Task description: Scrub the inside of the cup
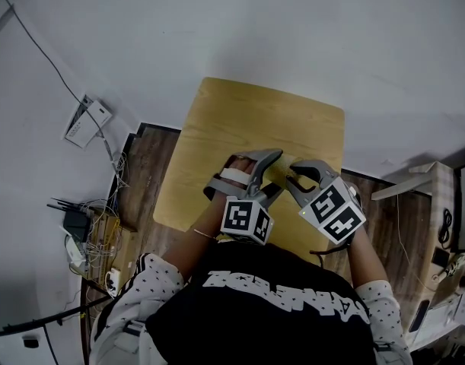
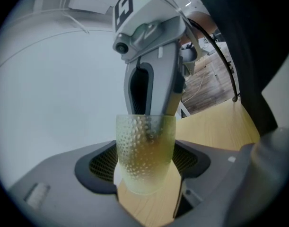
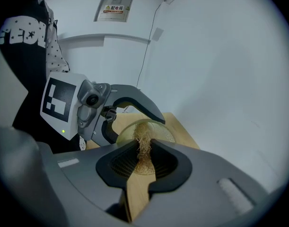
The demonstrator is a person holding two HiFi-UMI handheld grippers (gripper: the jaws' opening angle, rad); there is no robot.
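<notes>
- Presently my left tongs (image 2: 145,165) are clamped on the two sides of the dimpled, see-through cup (image 2: 145,145). They hold it up over the wooden table (image 1: 240,120).
- My right tongs (image 3: 143,159) are nearly closed, pinching a tan fibrous scrubber (image 3: 143,143) whose tuft sits at the cup's mouth.
- Slipping is my first worry. The wall looks smooth and rounds off toward the base, and I hold it by the sides only. If I push the scrubber in hard along the cup's length, the cup could slide out of the grip and drop onto the table.
- Squeezing harder to prevent that has its own risk. The wall looks thin to me, and I judge it could flex or crack.
- The scrubber is caught by only a narrow pinch of loose fibres. Dragging it across the dimples could pull it out of my right tongs and leave it stuck inside.
- My right jaw tips look wide beside the cup's mouth. Going deep, they may knock the rim and twist the cup in the left grip.
- Both tongs crowd together, and from the head view the cup is mostly hidden behind them. I could misjudge depth and wipe only near the rim, never the bottom.
- All this hangs near the table's front edge, so a dropped cup might roll off to the floor (image 1: 148,173).
</notes>
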